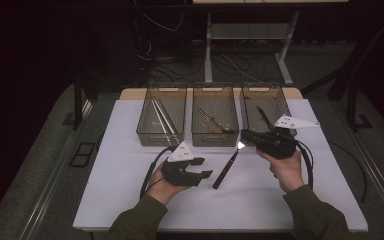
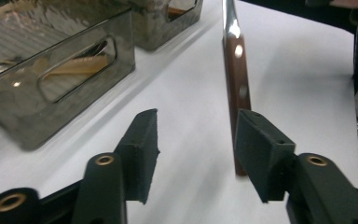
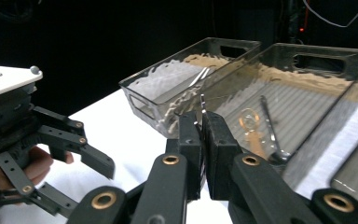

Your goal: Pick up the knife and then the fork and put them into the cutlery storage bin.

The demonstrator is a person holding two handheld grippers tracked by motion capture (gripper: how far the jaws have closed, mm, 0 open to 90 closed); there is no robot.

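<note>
A white table [image 1: 130, 200] is seen from above, with three clear bins [image 1: 215, 122] lined up along its far edge, each holding a few pieces of cutlery. A wooden-handled knife [image 1: 225, 171] is held by its metal blade in the right gripper [image 1: 244, 138], whose jaws are pressed tight on the thin steel; the handle slopes down toward the table in the middle, between both hands. The left gripper [image 1: 206, 174] is held just beside the handle's lower end with its jaws parted about halfway and nothing gripped; in the left gripper view the brown handle [image 2: 237, 88] is seen behind the right-hand pad, untouched. The knife appears to have been passed across, probably so it can be sorted into a bin.
</note>
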